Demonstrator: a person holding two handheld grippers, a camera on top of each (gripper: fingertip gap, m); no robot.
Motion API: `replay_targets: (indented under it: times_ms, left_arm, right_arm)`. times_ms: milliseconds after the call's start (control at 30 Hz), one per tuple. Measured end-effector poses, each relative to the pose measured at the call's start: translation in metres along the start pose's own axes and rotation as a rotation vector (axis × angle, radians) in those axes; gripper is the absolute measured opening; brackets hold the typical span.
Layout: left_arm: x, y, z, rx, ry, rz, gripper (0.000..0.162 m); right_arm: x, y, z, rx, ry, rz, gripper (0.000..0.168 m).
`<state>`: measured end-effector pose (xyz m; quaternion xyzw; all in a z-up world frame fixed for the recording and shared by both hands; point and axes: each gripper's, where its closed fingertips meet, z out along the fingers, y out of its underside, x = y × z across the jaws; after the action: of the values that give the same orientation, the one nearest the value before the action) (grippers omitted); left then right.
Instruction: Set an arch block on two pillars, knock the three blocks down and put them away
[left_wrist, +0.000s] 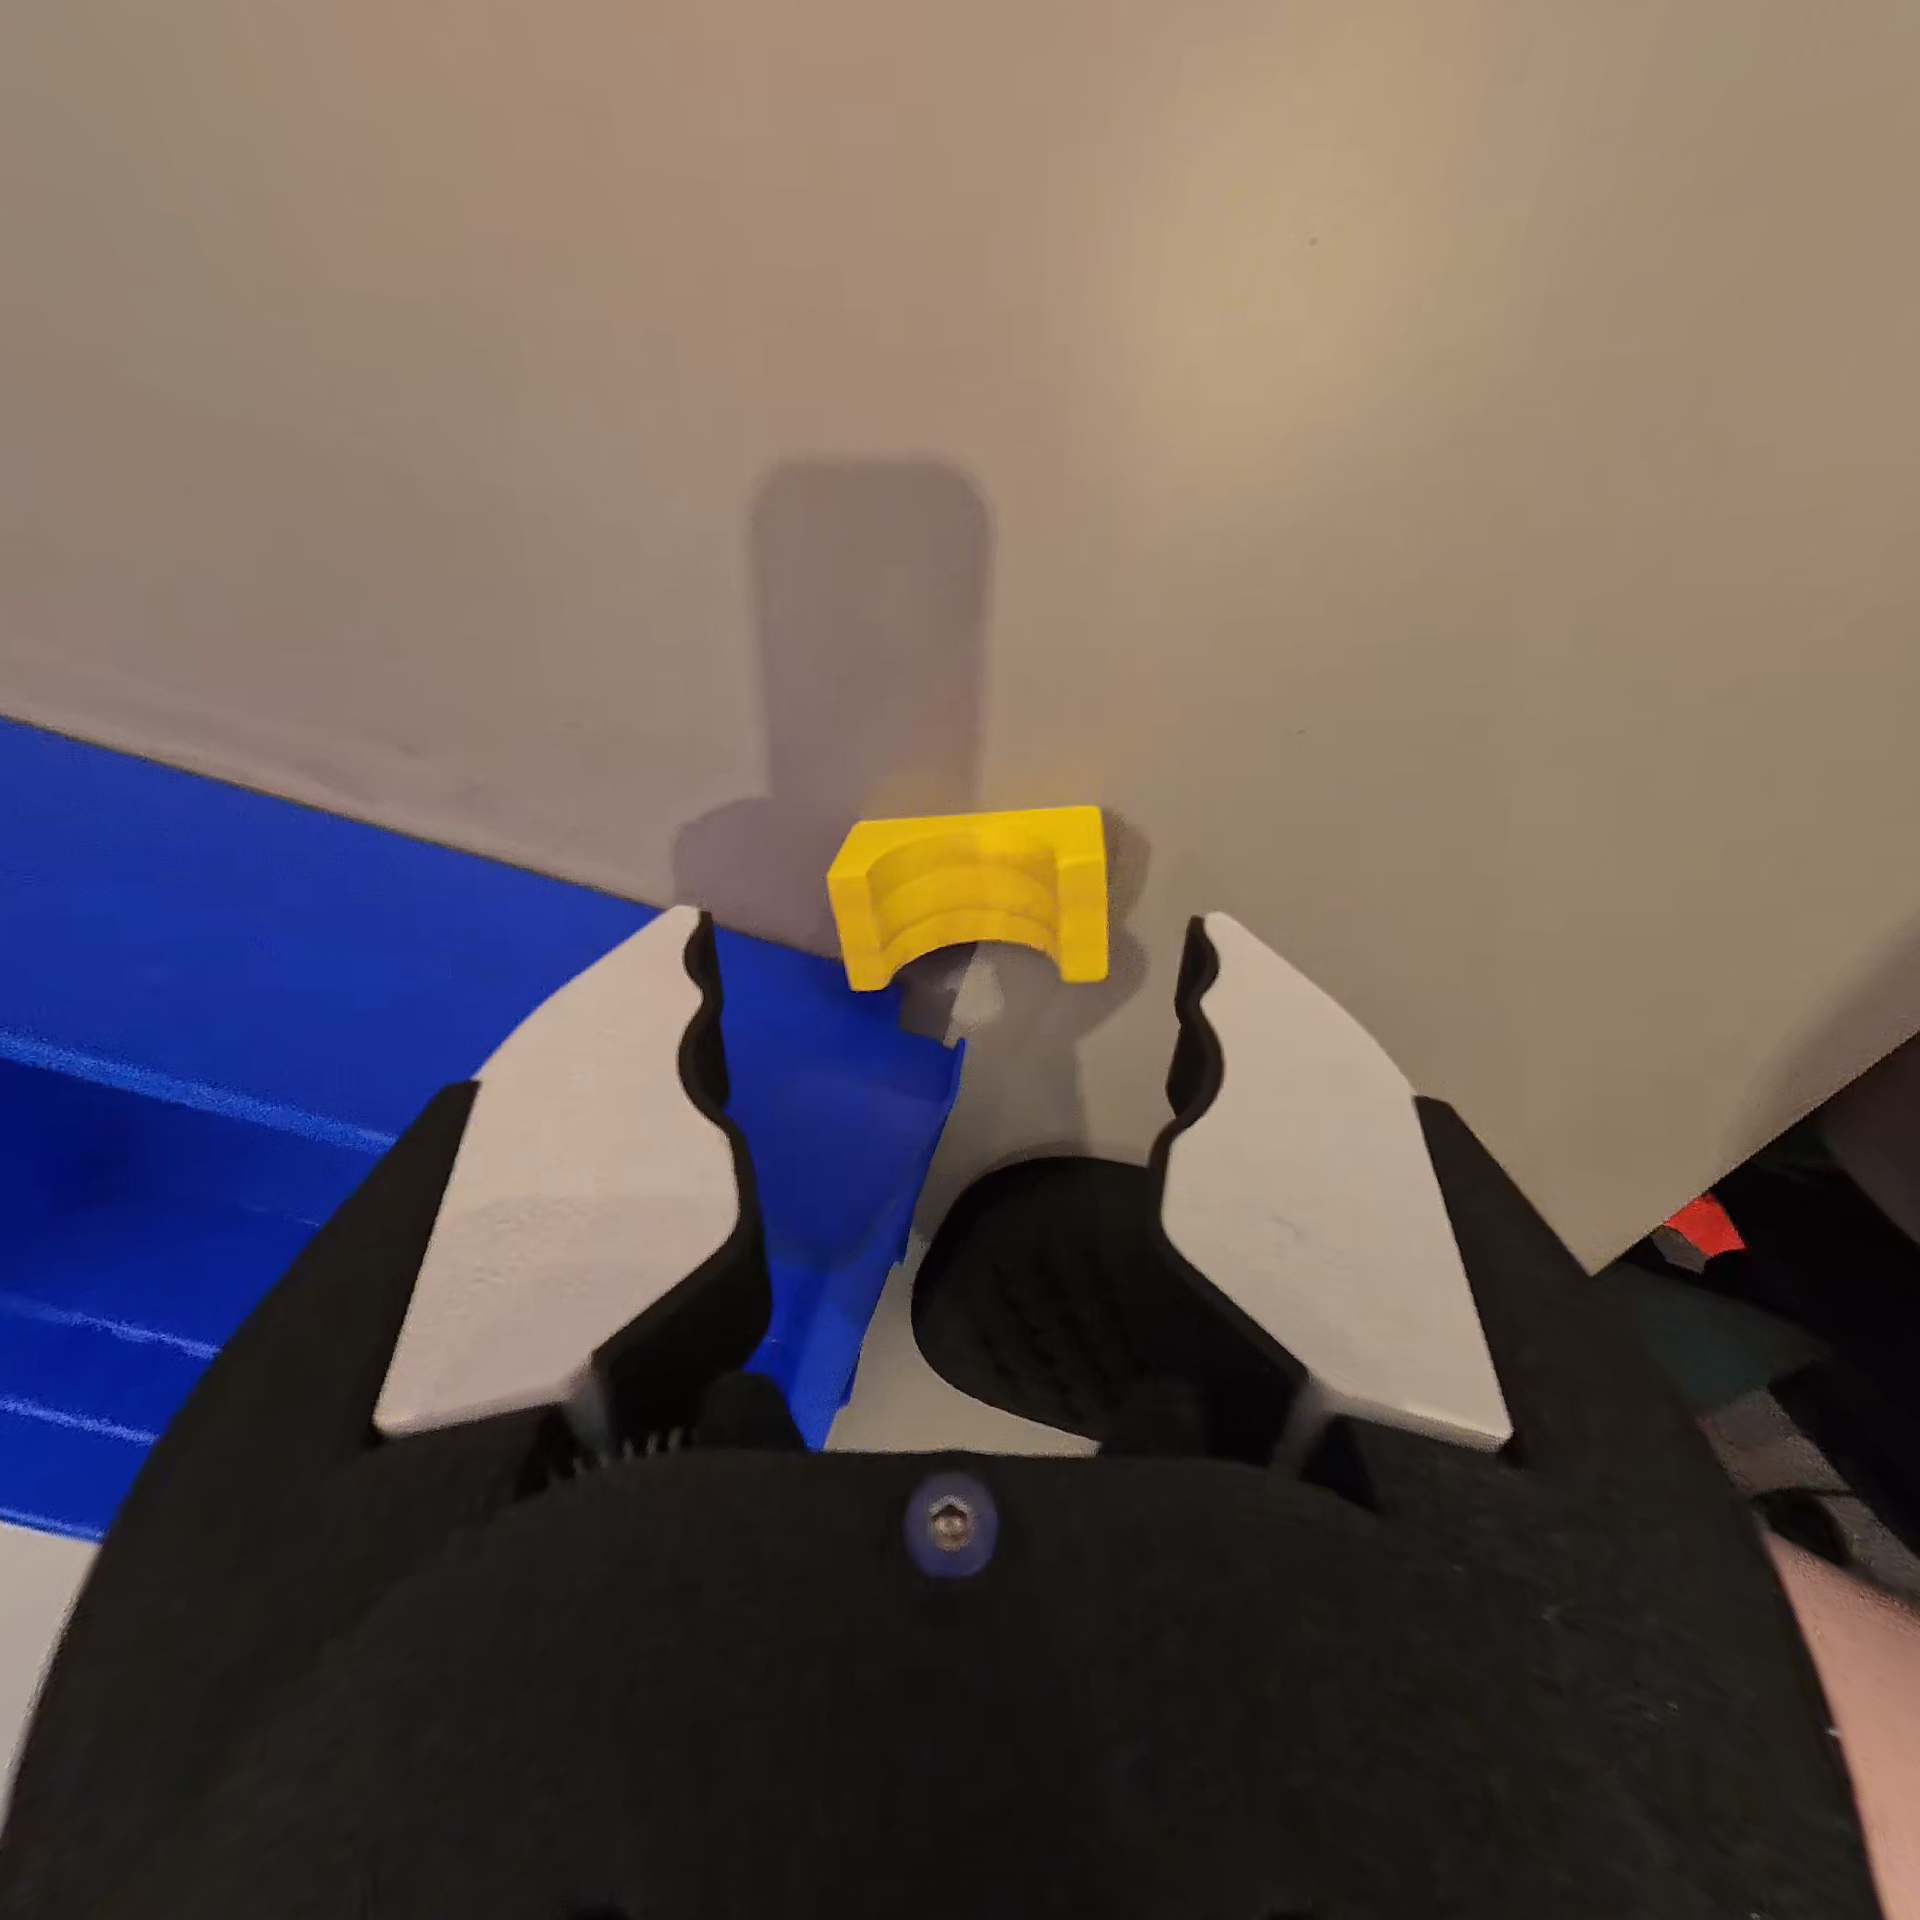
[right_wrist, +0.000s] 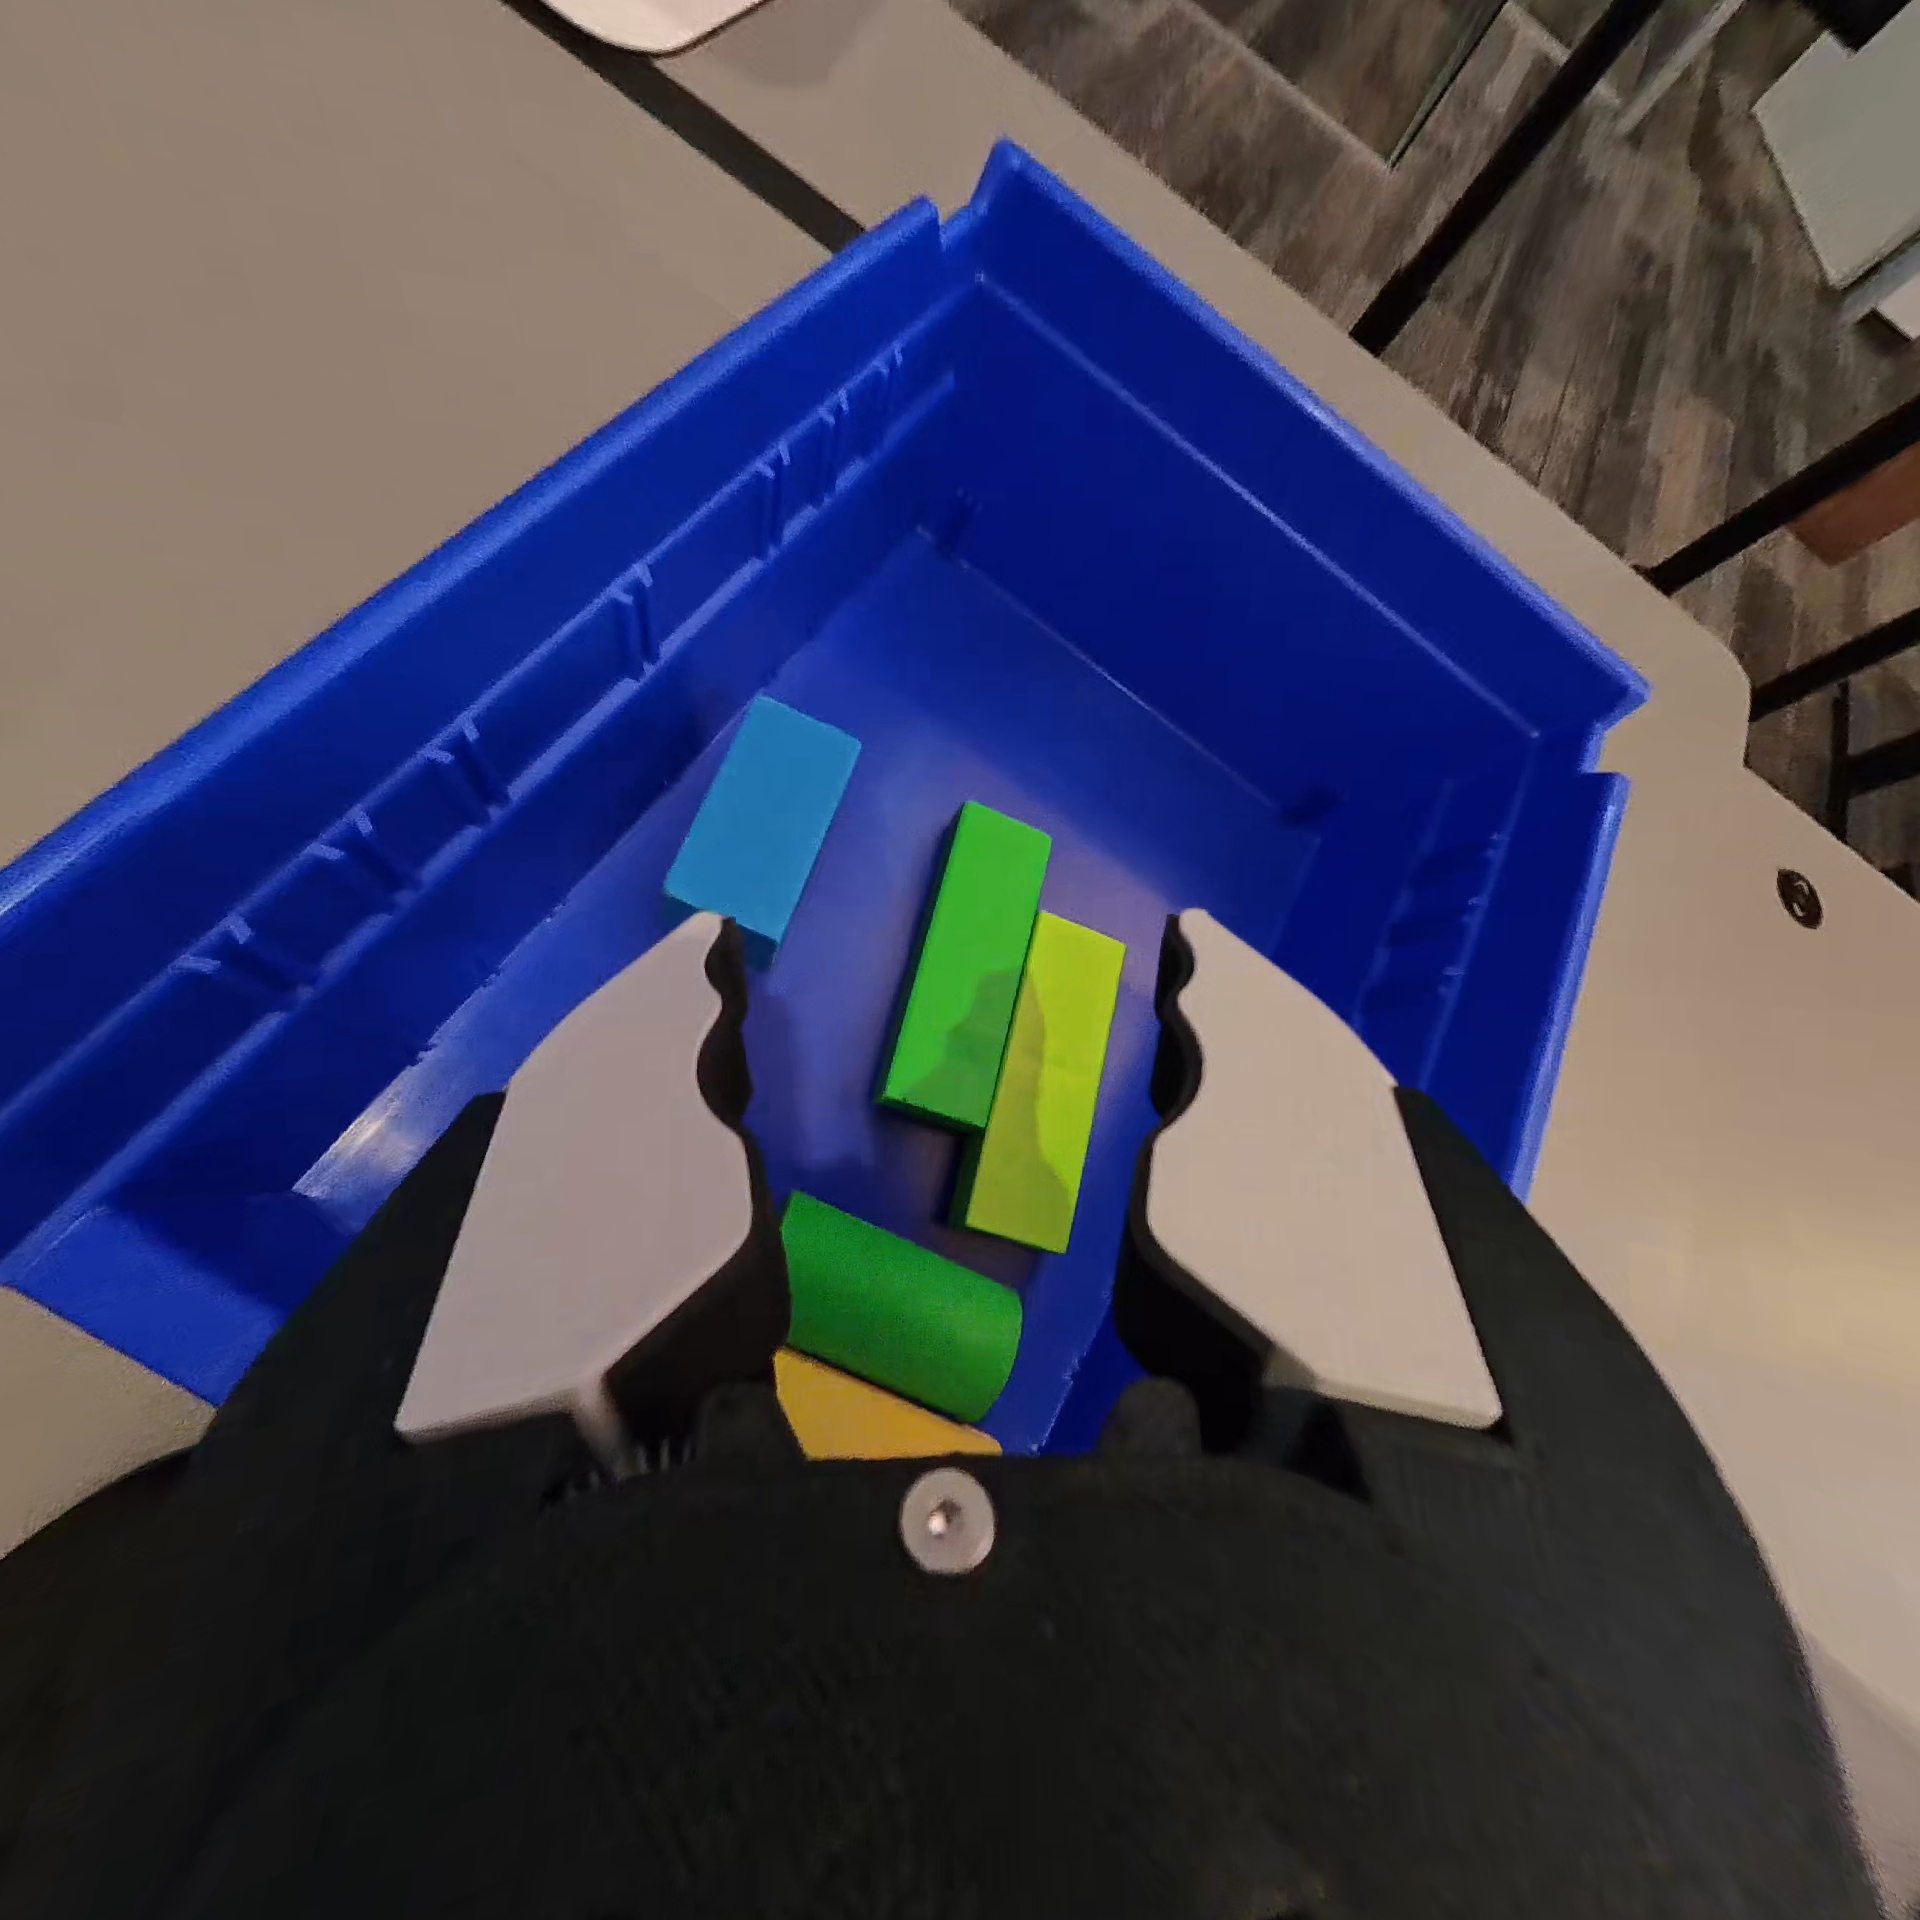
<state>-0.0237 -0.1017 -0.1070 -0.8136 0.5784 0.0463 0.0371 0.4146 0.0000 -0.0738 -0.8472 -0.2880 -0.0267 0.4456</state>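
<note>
put-away step, i judge. my left gripper has its fingers apart, empty, aimed at the yellow arch lying on the table just beside the bin. my right gripper hangs over the bin, fingers apart, empty, above two green bars. next: close on the arch, carry it into the bin.

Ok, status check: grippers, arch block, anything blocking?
Left gripper open, empty, facing yellow arch block on table beside blue bin. Right gripper open over bin. Nothing blocking.
</note>
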Motion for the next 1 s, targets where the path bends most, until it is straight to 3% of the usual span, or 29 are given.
replay_targets:
  times_ms: [133, 333, 467, 533, 667, 767, 867, 1000]
  left_arm:
    - [0.020, -0.015, 0.007, -0.005, 0.030, 0.062, 0.081]
    - [0.010, 0.008, 0.038, -0.213, 0.011, 0.016, 0.088]
    - [0.009, 0.018, 0.051, -0.304, 0.013, 0.007, 0.085]
    - [0.007, 0.023, 0.054, -0.343, 0.004, -0.002, 0.074]
    - [0.003, 0.021, 0.049, -0.329, -0.010, 0.025, 0.073]
    - [-0.003, 0.007, 0.030, -0.192, -0.011, 0.019, 0.073]
    - [-0.003, -0.023, -0.008, 0.120, 0.089, -0.021, 0.073]
    - [0.007, -0.072, -0.076, 0.631, 0.331, -0.033, 0.073]
  right_arm:
    - [-0.002, 0.001, 0.000, 0.015, -0.013, -0.001, 0.078]
    - [-0.009, 0.007, 0.005, -0.013, -0.043, -0.021, 0.078]
    - [-0.012, 0.004, 0.005, -0.004, -0.056, -0.032, 0.078]
    - [-0.013, 0.005, 0.005, -0.003, -0.064, -0.030, 0.078]
    - [-0.012, 0.002, 0.004, 0.018, -0.062, -0.022, 0.078]
    - [-0.005, -0.012, -0.005, 0.100, -0.017, -0.008, 0.077]
    - [-0.006, -0.054, -0.033, 0.305, 0.071, -0.044, 0.077]
    - [-0.093, -0.130, -0.080, 0.691, -0.073, -0.267, 0.076]
